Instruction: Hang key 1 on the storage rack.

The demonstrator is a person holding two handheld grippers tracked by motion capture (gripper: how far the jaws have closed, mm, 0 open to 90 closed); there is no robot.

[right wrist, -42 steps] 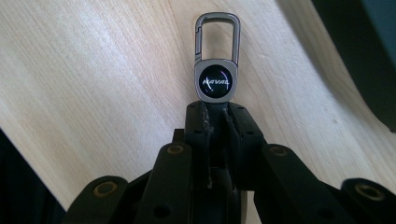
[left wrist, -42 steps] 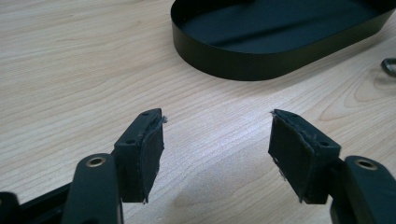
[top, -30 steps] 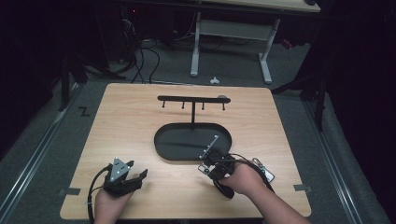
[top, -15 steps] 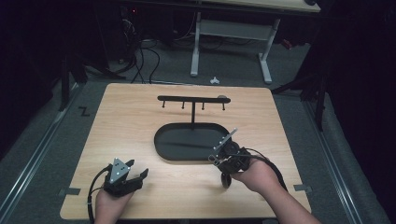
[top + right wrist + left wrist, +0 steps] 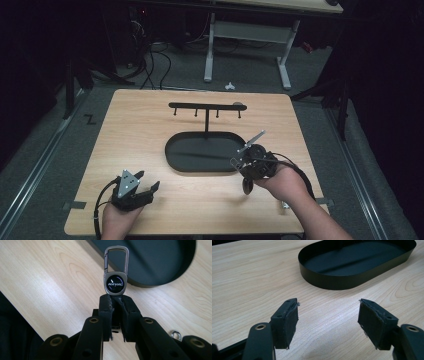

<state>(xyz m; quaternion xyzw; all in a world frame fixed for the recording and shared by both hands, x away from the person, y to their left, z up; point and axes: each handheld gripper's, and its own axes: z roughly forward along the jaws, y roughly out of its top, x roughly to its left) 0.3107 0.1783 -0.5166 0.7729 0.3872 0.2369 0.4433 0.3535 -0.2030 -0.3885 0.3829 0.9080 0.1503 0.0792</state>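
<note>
the right hand-held gripper (image 5: 115, 300) is seen low in the centre of its own view, its jaws pinched on the lower end of a metal keychain (image 5: 116, 277), a carabiner clip with a round badge that stands up out of the pads. in the high view the same hand-held gripper (image 5: 246, 159) is carried at the lower right of the frame, lifted off the worktop (image 5: 135, 125) and tilted up toward the upper right, with the forearm coming in from the bottom right corner and the keychain (image 5: 251, 141) held just over the right rim of the black oval tray (image 5: 172, 150). a small metal ring (image 5: 175, 335) is seen on the wood at the lower right of the right gripper view. the left hand-held gripper (image 5: 142, 181) is rested at the lower left of the high view, well apart from the tray; in its own view the left hand-held gripper (image 5: 328, 323) is spread wide over bare wood, nothing between the pads. behind the tray a black hook rack (image 5: 207, 107) is stood upright.
</note>
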